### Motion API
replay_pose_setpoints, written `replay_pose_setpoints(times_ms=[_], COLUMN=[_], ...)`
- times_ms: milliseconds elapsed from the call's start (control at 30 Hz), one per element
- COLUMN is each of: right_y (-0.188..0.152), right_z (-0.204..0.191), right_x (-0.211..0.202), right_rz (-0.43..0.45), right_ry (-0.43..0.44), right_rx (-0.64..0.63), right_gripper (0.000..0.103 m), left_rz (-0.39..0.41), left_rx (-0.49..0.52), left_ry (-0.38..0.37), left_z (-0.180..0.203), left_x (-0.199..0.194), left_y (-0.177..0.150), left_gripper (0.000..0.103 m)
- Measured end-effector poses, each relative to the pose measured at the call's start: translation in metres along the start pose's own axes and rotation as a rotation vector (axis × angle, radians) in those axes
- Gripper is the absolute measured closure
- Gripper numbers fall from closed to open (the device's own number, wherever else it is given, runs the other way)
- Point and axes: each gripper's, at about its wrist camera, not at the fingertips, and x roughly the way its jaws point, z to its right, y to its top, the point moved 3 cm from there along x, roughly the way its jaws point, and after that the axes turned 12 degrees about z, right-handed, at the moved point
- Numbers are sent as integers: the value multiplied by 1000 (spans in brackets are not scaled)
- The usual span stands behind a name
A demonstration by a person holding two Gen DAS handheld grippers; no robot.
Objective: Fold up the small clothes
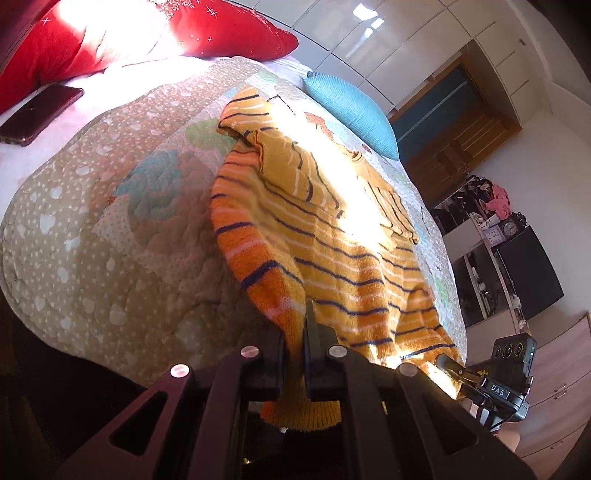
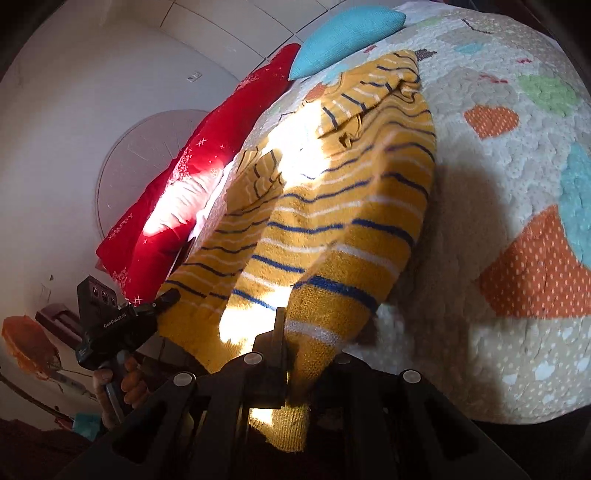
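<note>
A small yellow knit sweater (image 1: 325,221) with blue and white stripes lies on the quilted bedspread (image 1: 92,229), sleeves folded onto its body. My left gripper (image 1: 295,332) is shut on the sweater's left hem corner. My right gripper (image 2: 291,332) is shut on the right hem corner of the sweater (image 2: 332,206). The hem is lifted a little off the bed near its front edge. The right gripper (image 1: 450,363) shows at the lower right of the left wrist view, and the left gripper (image 2: 166,295) at the lower left of the right wrist view.
A red pillow (image 1: 110,33) and a blue cushion (image 1: 354,107) lie at the head of the bed. A dark red phone (image 1: 40,114) lies on the sheet at far left. The patterned bedspread (image 2: 517,184) extends right. Shelves and drawers (image 1: 517,258) stand beside the bed.
</note>
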Motion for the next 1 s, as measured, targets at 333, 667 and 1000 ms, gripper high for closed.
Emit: replay_pose_setpoints(times_ms=[333,667,1000], right_y=[156,219,269], right_z=[-20,39,98], right_x=[66,155,200], right_rz=[155,99,101], right_ry=[7,-100,-147], right_rx=[-53,88,257], right_gripper=[93,91,49], left_rz=[110,-13,-27], left_rx=[38,-60,-346], left_ry=[16,74,11], left_z=[44,26,-17], left_x=[86,200,260], left_y=[126,175,200], left_gripper=[96,95,64])
